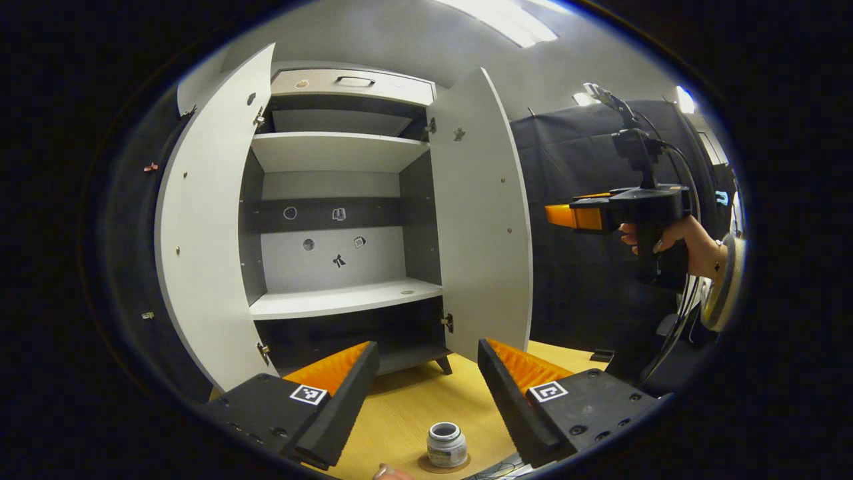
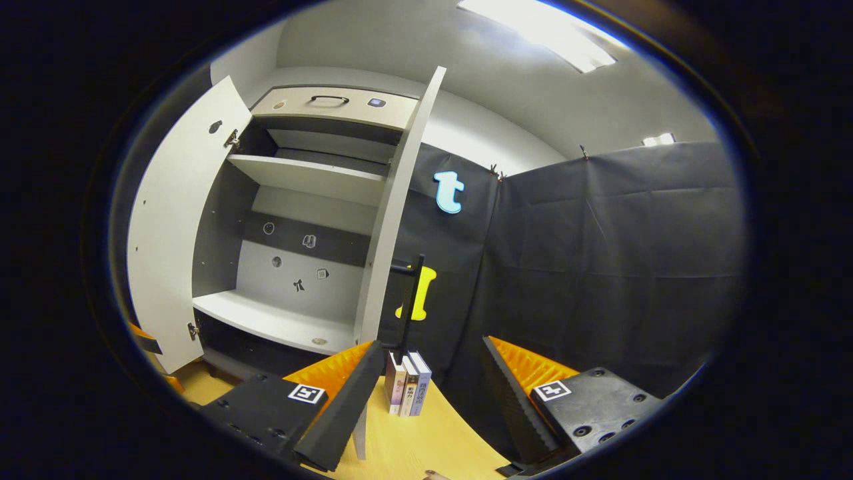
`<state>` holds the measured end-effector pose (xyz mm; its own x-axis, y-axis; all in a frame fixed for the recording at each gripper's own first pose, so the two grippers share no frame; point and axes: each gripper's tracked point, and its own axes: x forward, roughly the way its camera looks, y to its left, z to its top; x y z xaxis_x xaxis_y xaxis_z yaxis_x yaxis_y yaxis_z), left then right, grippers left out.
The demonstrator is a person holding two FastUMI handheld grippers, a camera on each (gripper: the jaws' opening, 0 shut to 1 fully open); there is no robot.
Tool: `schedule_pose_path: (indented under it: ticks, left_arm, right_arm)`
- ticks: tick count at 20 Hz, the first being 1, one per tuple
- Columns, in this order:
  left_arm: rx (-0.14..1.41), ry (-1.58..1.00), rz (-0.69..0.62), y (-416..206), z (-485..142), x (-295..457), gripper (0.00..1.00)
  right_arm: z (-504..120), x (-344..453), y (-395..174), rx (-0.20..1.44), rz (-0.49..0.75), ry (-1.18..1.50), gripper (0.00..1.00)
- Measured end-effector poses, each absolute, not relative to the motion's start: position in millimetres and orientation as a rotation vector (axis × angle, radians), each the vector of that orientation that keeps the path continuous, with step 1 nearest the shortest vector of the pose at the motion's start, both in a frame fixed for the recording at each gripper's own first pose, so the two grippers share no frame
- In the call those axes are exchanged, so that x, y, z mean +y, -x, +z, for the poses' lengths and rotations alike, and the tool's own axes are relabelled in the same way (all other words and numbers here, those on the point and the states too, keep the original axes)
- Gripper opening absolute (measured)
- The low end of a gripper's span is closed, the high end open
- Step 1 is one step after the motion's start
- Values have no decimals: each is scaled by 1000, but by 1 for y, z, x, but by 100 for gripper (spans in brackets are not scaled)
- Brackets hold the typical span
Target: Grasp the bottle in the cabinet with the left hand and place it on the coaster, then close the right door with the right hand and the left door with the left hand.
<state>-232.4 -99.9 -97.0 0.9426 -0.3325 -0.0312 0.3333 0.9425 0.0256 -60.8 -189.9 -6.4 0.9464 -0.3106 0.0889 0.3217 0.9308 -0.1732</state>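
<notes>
With the small grey-and-white bottle (image 1: 446,445) apparently seated on the round brown coaster (image 1: 444,463) on the wooden bench (image 1: 426,400) before the white cabinet (image 1: 340,220), both tools, left (image 1: 428,387) and right (image 2: 433,387), gape empty, and the right swinging wide could glance off its white door's (image 2: 393,207) thin edge.

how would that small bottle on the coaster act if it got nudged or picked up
The bottle looks squat and wide, so it probably resists tipping. On its side the round body would likely roll. The smooth-looking wall may slip in the tongs.
</notes>
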Motion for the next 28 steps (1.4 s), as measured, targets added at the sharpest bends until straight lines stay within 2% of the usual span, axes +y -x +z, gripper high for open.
schedule_pose_path:
  ticks: [4, 9, 11, 17, 28]
  left_arm:
    - [17, 28, -207, 212, -82, -80, 94]
    - [29, -15, 38, 188, -75, -48, 94]
    - [42, -15, 92, 185, -76, -44, 94]
    - [60, -33, 204, 190, -74, -24, 94]
    - [46, -58, 346, 230, -52, 88, 94]
  right_arm:
    - [2, -209, 32, -69, -285, 127, 97]
    - [-10, -209, 0, -52, -134, 53, 95]
    - [-14, -197, -3, -36, -72, -12, 95]
    - [-20, -133, -20, -34, 113, -78, 95]
    - [-39, -37, -61, -1, 180, -185, 97]
